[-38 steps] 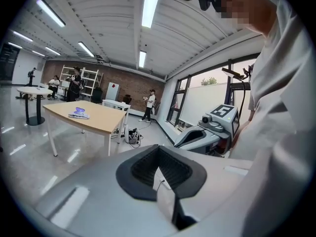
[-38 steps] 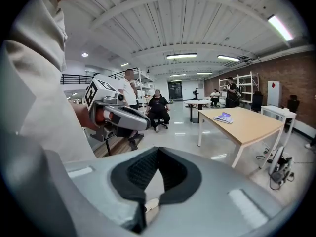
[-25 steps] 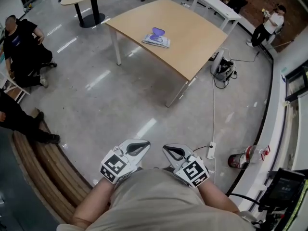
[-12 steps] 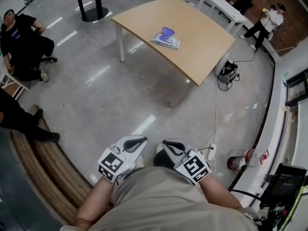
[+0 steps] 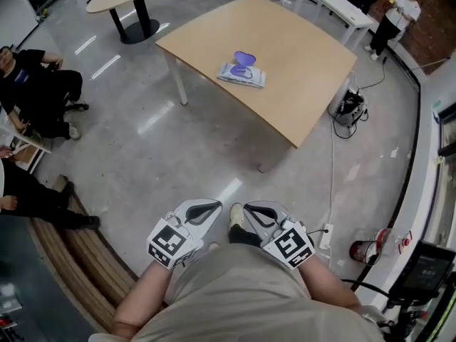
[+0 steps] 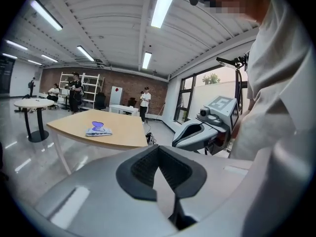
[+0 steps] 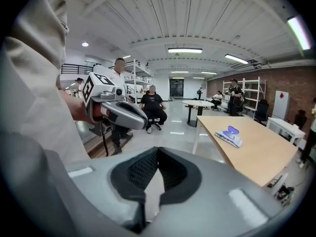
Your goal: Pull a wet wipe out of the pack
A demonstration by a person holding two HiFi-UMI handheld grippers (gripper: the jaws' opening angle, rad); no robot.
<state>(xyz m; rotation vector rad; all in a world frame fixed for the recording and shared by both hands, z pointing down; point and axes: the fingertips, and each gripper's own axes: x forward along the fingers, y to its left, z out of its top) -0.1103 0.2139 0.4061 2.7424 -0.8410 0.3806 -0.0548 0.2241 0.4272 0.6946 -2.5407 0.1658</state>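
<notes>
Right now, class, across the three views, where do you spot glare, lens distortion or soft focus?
Head view: sharp; light streaks glare on the floor, the table bows at its edges, the wet wipe pack reads clearly. Left gripper view: strong fisheye with black corners, the ceiling strip light blown out. Right gripper view: same fisheye; its near fingers look soft, the pack is distinct.

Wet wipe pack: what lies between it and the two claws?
In the head view, only grey floor and a strip of tabletop separate the wet wipe pack from the left claw and right claw.
</notes>
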